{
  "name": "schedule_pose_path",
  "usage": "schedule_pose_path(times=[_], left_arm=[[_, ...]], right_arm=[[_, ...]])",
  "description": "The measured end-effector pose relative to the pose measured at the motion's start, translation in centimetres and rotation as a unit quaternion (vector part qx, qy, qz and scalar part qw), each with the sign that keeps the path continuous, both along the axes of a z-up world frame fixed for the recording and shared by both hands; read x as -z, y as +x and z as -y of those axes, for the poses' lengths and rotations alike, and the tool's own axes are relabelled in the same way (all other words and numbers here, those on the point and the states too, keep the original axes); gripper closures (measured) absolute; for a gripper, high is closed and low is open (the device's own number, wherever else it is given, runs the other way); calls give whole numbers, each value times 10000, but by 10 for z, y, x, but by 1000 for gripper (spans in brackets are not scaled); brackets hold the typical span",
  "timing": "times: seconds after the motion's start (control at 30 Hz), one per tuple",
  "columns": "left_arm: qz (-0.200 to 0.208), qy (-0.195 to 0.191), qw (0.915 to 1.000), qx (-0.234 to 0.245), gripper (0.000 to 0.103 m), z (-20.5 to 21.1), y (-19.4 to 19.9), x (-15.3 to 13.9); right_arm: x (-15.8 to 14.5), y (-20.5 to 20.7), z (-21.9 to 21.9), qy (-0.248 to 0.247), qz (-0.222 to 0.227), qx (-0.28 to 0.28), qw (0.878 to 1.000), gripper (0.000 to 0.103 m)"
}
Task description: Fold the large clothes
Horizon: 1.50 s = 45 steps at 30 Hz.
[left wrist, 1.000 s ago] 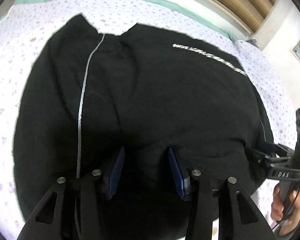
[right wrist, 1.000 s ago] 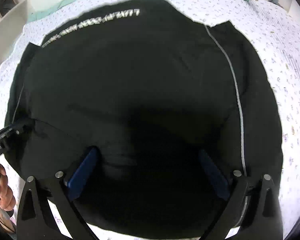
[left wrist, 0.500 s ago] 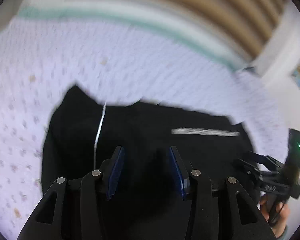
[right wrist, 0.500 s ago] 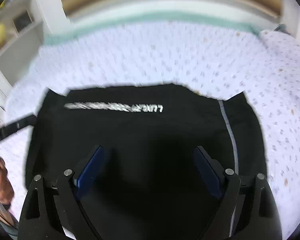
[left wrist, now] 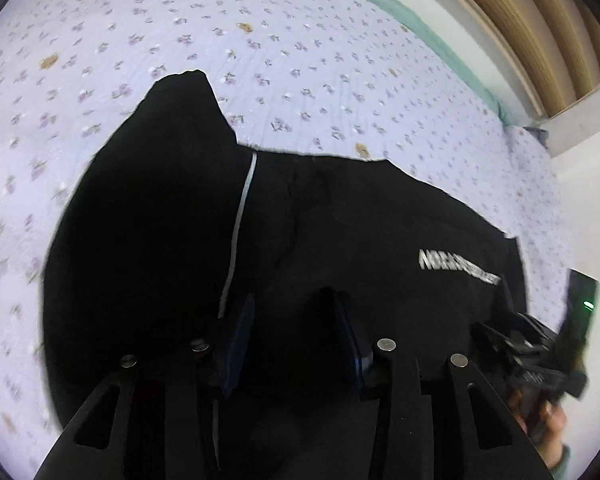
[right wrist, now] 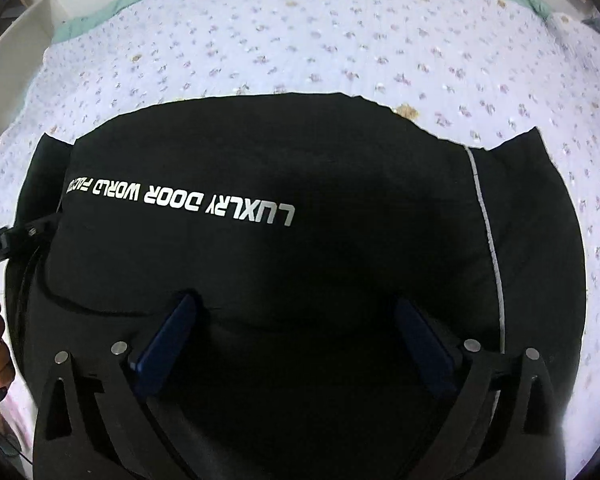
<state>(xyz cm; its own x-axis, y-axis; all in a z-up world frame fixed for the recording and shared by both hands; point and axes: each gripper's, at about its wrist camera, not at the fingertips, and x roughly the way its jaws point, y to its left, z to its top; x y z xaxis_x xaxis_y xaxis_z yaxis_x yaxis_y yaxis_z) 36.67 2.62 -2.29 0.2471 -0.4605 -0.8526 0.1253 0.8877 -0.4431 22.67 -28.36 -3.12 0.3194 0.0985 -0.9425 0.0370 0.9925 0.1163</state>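
A large black garment (left wrist: 340, 240) lies spread on the bed, with white lettering (right wrist: 188, 200) and a thin white piping line (left wrist: 240, 216). My left gripper (left wrist: 292, 312) hovers over its near part. Its jaws stand partly apart and are closing, with black cloth showing under and between the pads; I see no pinch. My right gripper (right wrist: 296, 312) is wide over the garment's near edge, its jaws opening and nothing gripped. Each gripper also shows in the other's view: the right gripper (left wrist: 520, 344) and the left gripper (right wrist: 16, 236), each held by a hand.
The bed carries a pale lilac floral sheet (left wrist: 300, 40) that runs far beyond the garment on all sides. A green strip and a white wall (left wrist: 460, 12) close off the far side. White shelving (right wrist: 16, 56) stands at the left in the right wrist view.
Both cameras have drawn back, so the garment fills less of each view and more sheet shows behind it. The left jaws have narrowed a little. The right jaws stay wide.
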Motion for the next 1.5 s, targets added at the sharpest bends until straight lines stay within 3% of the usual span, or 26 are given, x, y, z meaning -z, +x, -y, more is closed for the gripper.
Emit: schedule_pose_path(times=[0.1,0.23,0.3,0.4,0.57,0.73,0.9,1.0,1.07,1.13,1.23,1.33,1.43,1.5], left_arm=[[178,-55,9998,21,61,-24,-22,-29],[477,405,9980,-9,61,-60,-60,-63],[536,530,9971,-55,60,-76,-72,-71],[545,662,9963,-39,60,-95,-82,-76],[113,331,9993,-91,60,-104,-62,-51],[-255,107,9987,-434,60,-108,-30,-22],[-457,132,9984,-319,60,-106,-21,-1],[-752,-315,9961,-350,59,-113,-18,15],[-914,-576,9934,-395,51,-117,-16,26],[-1116,-819,9891,-498,36,-121,-16,41],[-1444,-1331,9779,-714,27,-127,-16,64],[-1500,-1677,9713,-772,26,-131,-15,70],[-1458,-2697,9510,-395,26,-129,-17,60],[-1313,-2899,9478,-201,26,-130,-18,50]], right_arm=[[-8,-5,11,197,-235,-39,9995,2],[-32,-31,36,412,-635,406,9963,2],[-50,-56,55,690,-440,720,9940,2],[-69,-88,81,673,-38,1073,9919,2],[-74,-118,130,129,430,1379,9894,2],[-47,-113,151,368,267,1543,9870,2],[-28,-95,160,602,190,1420,9878,2],[-13,-84,157,834,136,1304,9879,2],[1,-78,157,1021,10,1255,9868,2],[15,-73,158,1107,-135,1251,9858,2],[36,-67,161,1565,-282,1311,9785,0],[44,-62,167,1889,-266,1413,9714,0],[41,-56,168,2159,-344,1190,9685,0],[33,-54,160,2182,-350,847,9716,0]])
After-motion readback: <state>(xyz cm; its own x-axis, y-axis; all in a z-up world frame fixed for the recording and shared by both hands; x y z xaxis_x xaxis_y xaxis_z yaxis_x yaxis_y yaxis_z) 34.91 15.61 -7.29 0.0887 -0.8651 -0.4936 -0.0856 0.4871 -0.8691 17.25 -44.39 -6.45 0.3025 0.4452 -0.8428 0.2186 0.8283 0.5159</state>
